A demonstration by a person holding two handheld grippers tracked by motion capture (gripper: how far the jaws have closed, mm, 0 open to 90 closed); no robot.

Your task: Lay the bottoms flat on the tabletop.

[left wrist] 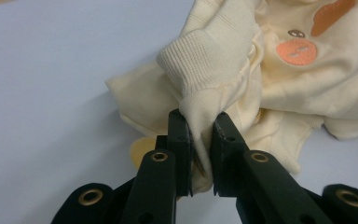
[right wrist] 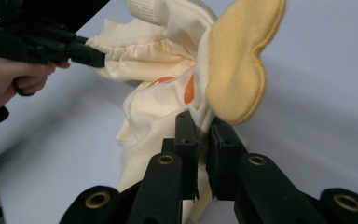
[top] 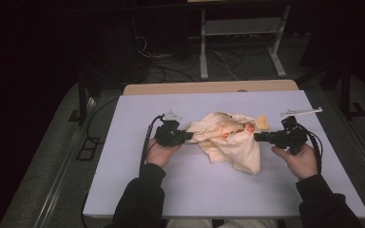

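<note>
Sleeves and hands low in the high view, at 7 and 5 o'clock, each gripping a hand-held gripper. Left hand-held gripper at 9 o'clock of the garment, clamped on a fold of cream cloth just below a ribbed cuff; jaws nearly together with only the fabric between them. Right hand-held gripper at 3 o'clock of the garment, likewise pinched tight on cream cloth beside a yellow ear-shaped flap. Garment bunched and lifted between the two grips near the middle of the pale bench, lower part drooping toward 6 o'clock. Orange print on its front. Left hand seen at 10 o'clock in the right gripper view, its black jaws biting the far edge of the cloth.
</note>
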